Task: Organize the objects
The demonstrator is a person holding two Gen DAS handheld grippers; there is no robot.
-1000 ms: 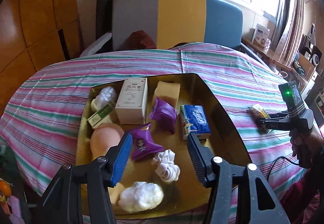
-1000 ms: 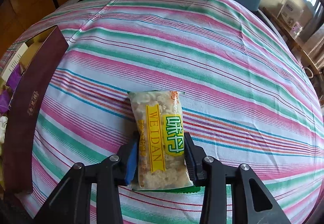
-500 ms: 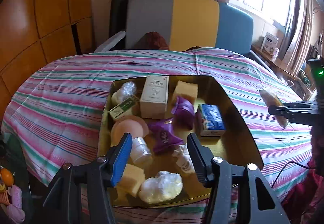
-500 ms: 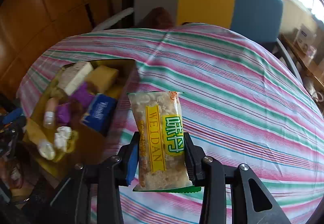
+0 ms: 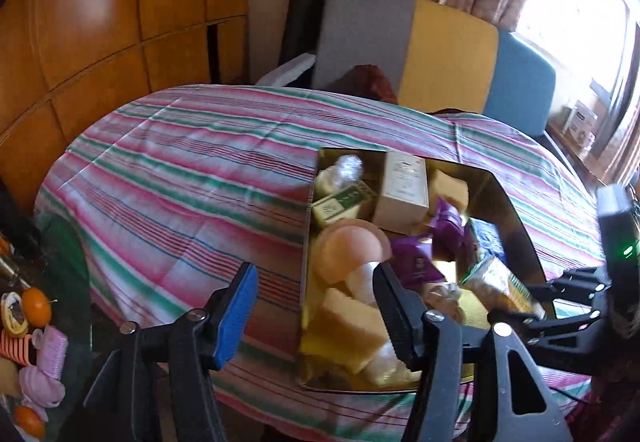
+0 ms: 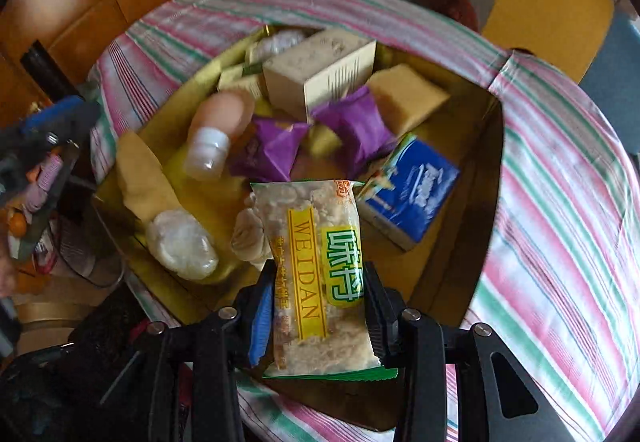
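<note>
Both wrist views look steeply down, sharing the gold tray [image 5: 516,218].

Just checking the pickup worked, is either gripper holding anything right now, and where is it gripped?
The right gripper holds the snack packet, pads pressed on its two long sides near the lower end, above the gold tray. The left gripper is open and empty.

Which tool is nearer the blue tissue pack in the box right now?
Right. The right tool, shut on the snack packet, hangs over the gold box just beside the blue tissue pack. The left tool is open over the box's opposite edge, empty.
</note>
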